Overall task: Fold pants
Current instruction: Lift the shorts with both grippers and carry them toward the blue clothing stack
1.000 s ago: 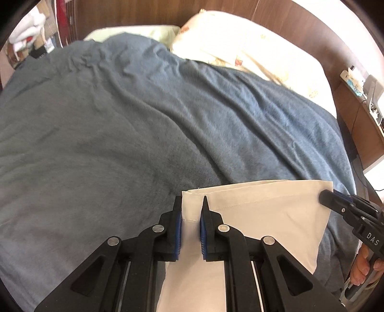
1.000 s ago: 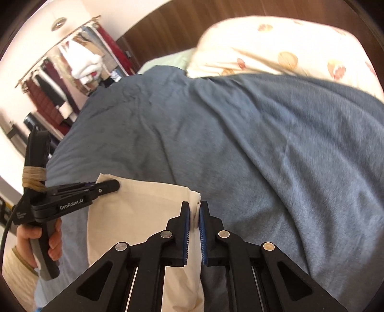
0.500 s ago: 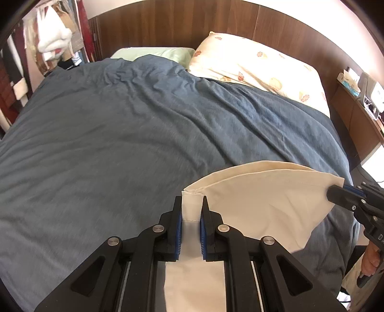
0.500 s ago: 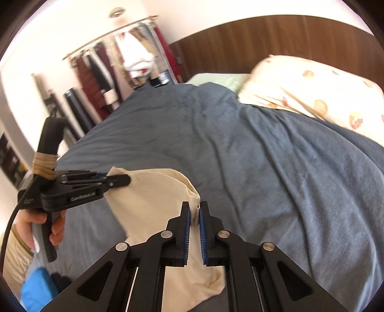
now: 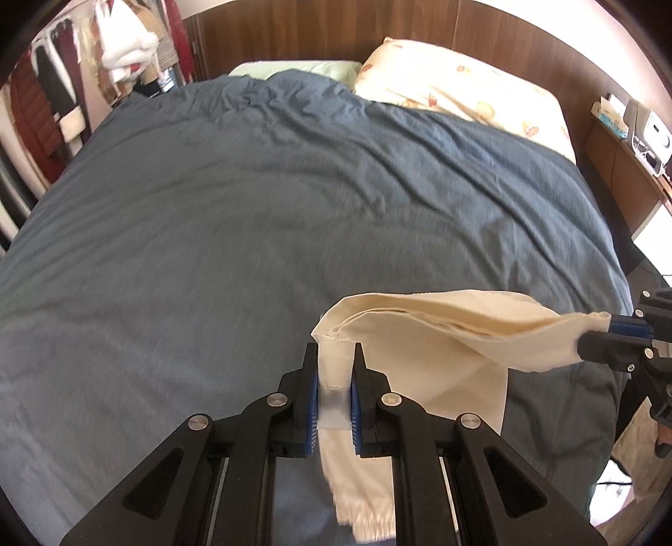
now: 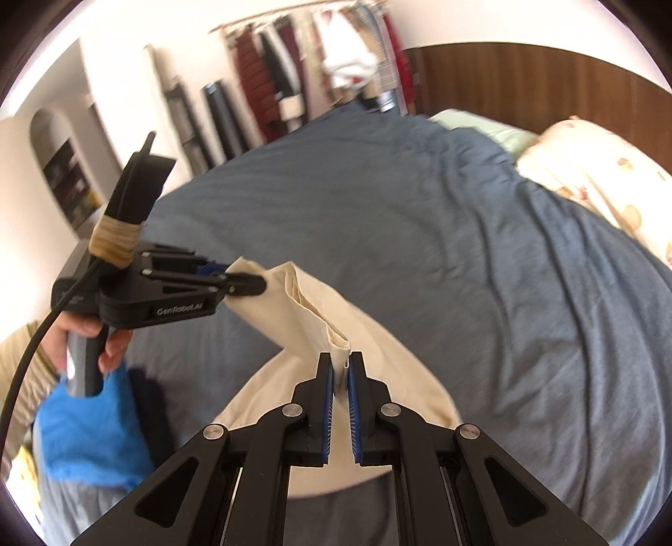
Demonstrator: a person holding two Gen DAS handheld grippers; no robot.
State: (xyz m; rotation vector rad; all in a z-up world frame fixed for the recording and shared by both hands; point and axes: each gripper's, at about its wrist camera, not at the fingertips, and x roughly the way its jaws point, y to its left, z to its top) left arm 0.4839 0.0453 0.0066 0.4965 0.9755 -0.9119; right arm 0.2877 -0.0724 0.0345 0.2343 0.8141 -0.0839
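Two corners of the cream pants (image 5: 424,336) are held up at once, one in each hand-held tool, so that the cloth is kept off the blue duvet (image 5: 252,218) and can hang under its own weight. The left gripper (image 5: 334,374) is pinched on a hemmed edge, a strip of fabric being clamped between its blue pads (image 5: 311,403), and the rest of that side is seen trailing down below the jaws toward a gathered, elasticated end. The right gripper (image 6: 340,378) is nearly pressed together on the opposite corner, where several layers are stacked in the narrow slot. Between the two grips the doubled edge is drawn into a loose, sagging span, not taut; it is judged that such a hold is meant to keep the layers aligned while the garment is carried to a flat place on the bed. The pants are thus in the air above the near edge of the duvet, well apart from the patterned pillow (image 5: 462,96) by the wooden headboard (image 5: 315,38). A hand (image 6: 90,340) is seen around the left tool's handle.
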